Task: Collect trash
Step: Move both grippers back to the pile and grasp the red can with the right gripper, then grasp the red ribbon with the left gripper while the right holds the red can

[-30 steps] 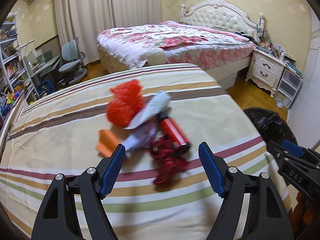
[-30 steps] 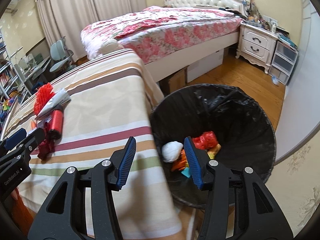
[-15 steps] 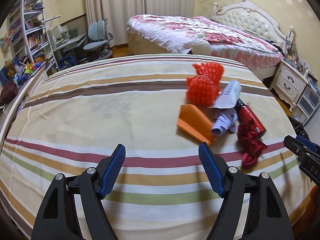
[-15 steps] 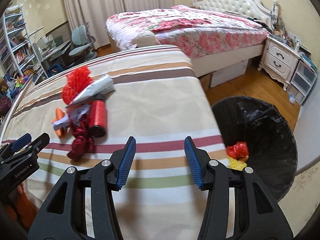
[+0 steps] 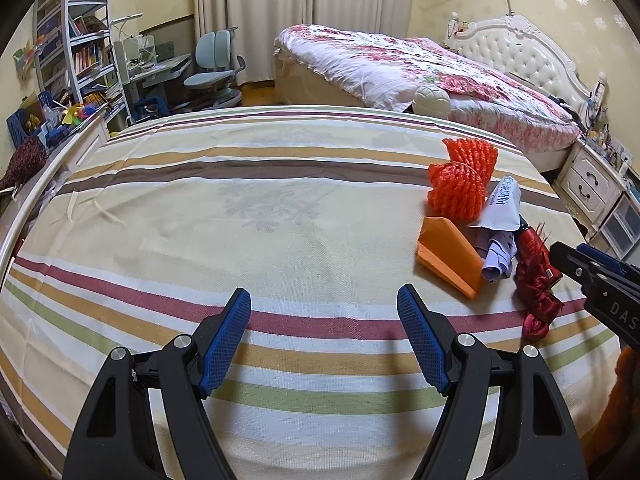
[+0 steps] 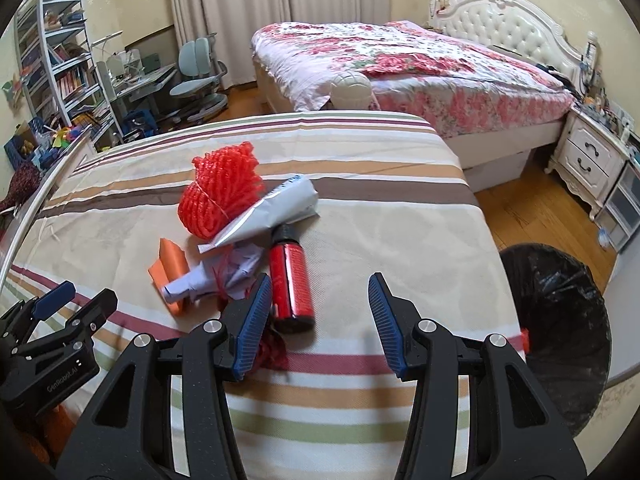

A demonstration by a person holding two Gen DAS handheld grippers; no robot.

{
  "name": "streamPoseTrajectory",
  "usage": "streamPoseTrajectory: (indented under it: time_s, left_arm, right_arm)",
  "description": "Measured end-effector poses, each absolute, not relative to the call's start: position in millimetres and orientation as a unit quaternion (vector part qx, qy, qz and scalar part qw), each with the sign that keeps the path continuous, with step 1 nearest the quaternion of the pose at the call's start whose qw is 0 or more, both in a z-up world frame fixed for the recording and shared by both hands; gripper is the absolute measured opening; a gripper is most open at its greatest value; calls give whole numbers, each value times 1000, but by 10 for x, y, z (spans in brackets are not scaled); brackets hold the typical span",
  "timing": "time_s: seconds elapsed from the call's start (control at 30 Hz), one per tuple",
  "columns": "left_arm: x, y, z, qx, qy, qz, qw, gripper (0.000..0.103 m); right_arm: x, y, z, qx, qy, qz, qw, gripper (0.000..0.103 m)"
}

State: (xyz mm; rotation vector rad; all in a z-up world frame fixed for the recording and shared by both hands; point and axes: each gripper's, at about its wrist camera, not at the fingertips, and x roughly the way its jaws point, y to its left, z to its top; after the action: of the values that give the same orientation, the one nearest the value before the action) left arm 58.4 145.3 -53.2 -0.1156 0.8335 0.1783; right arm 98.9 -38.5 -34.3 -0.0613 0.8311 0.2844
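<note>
A pile of trash lies on the striped bed cover (image 6: 380, 236): a red foam net (image 6: 220, 196), a grey-white paper wrapper (image 6: 276, 208), a red can (image 6: 290, 280), crumpled lilac paper (image 6: 224, 272), an orange folded card (image 6: 170, 264) and a dark red crumpled wrapper (image 5: 536, 288). My right gripper (image 6: 320, 320) is open and empty, just in front of the can. My left gripper (image 5: 324, 336) is open and empty over bare cover, left of the pile. The orange card (image 5: 448, 256) and the net (image 5: 460, 184) also show in the left wrist view.
A black-lined trash bin (image 6: 560, 320) stands on the wooden floor at the bed's right edge. A second bed with a floral quilt (image 6: 400, 60) lies behind. A white nightstand (image 6: 588, 156) is at the right, a desk and chair (image 6: 196, 68) at the back left.
My right gripper swung left from above the bin to the pile by the can. My left gripper swung left, so the pile now sits at its right.
</note>
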Motion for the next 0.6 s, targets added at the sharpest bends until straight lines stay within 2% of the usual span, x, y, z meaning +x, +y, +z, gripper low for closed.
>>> streamPoseTrajectory:
  time_s: [0.1,0.27,0.4,0.47,0.6]
  left_arm:
    - [604,1443,-536,-57,404,85,909,73]
    - [602,1439,-543,-51,403,84,910,73]
    - [608,1425,-541,-49,402,83,911,73]
    - [610,1421,-541,-49,403,84,910,73]
    - [609,1418,-538,-48,401,84,911,73]
  right_arm:
    - [1031,-332,-387,-37,409,138,901,47]
    - [1083,-292,-423,-38,418,138,897,31]
    - [1107,-290,-450,-34,426,143,892,30]
    - [1108,-294,-457,-35,428,145,891,25]
    - [1086,-357,-456,-30,428,141,892,25]
